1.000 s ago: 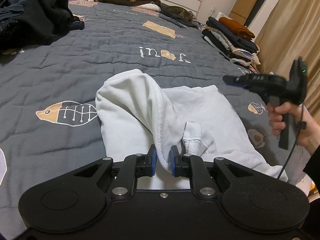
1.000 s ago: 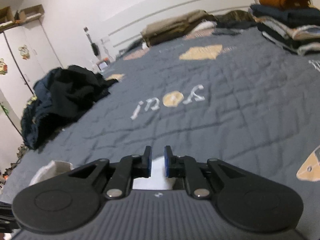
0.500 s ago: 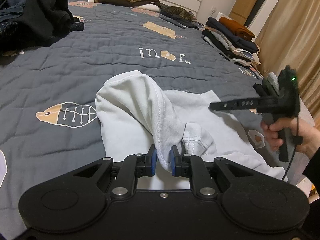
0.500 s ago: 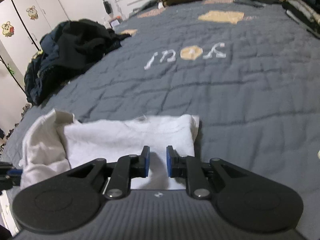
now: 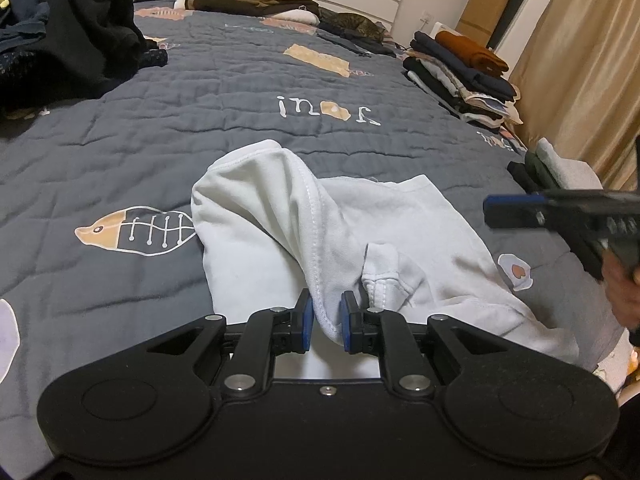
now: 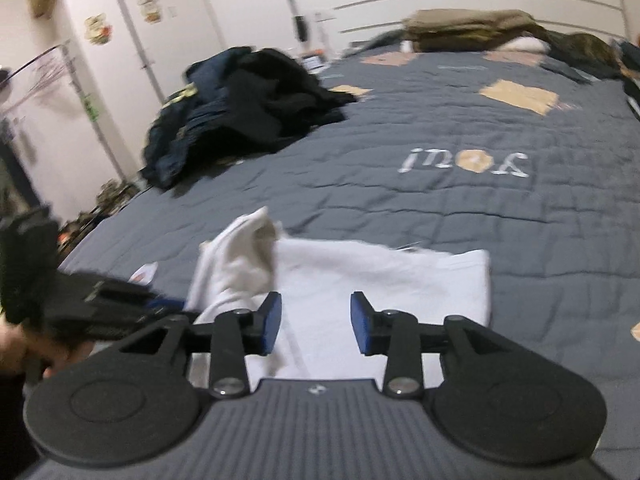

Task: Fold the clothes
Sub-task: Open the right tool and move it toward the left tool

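- A heap of dark clothes (image 5: 60,36) lies at the far left of the grey quilt (image 5: 200,120), well apart from the work in front.
- On the quilt's print, a fish figure (image 5: 136,230) sits just beside the left edge of the white shirt (image 5: 256,240).
- The white shirt lies near the front edge of the bed, partly flat, with one stitched fold lifted into a ridge that runs down toward the camera.
- The left gripper (image 5: 325,322) points down at a slant over the bed; its blue pads are closed on that stitched fold, and the cloth hangs between them.
- In the right wrist view the same shirt (image 6: 360,280) lies flat below the right gripper (image 6: 316,322), whose jaws are opening; nothing is between the pads, which stand above the cloth.
- From the left wrist view the right gripper (image 5: 560,212) reaches in from the right edge, roughly level, blurred, with a hand (image 5: 624,284) around its handle.
- A pile of folded clothes (image 5: 460,76) stands at the far right side of the bed, beside the curtain (image 5: 580,60).
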{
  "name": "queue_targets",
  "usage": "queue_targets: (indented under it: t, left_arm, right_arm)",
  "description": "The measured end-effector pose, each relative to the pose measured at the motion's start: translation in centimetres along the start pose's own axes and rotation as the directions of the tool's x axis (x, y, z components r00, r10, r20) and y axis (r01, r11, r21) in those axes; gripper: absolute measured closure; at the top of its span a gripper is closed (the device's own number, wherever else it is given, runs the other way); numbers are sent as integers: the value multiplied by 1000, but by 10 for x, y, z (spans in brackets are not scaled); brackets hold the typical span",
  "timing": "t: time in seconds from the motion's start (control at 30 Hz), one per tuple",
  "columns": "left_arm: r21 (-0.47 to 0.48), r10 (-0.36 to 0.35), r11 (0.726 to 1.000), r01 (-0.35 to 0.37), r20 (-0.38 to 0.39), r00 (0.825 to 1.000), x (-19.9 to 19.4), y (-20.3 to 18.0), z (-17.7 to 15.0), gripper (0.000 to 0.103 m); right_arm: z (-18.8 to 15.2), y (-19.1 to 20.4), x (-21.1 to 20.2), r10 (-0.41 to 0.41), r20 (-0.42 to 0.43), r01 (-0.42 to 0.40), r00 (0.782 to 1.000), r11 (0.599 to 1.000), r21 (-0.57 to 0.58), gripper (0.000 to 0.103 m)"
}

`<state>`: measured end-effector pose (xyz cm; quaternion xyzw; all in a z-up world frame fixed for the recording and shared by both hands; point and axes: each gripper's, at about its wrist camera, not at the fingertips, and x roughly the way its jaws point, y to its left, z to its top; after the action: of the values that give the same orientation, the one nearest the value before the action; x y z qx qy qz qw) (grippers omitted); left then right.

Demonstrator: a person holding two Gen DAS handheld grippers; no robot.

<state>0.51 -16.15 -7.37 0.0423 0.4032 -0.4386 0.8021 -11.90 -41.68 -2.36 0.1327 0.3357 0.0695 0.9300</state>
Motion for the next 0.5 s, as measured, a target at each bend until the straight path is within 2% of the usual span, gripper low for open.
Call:
queue_targets:
  t: [0.27, 0.5]
  left_arm:
    - [1, 1, 1000, -1, 4, 1000, -1, 0, 0, 88]
    - [-7, -6, 1000, 6, 6, 1000, -1, 1, 1, 88]
  right_arm:
    - [-12, 28, 38, 116, -80, -123, 990, 987, -100, 64]
    - [-14, 56, 37, 140, -59, -151, 988, 954, -257, 64]
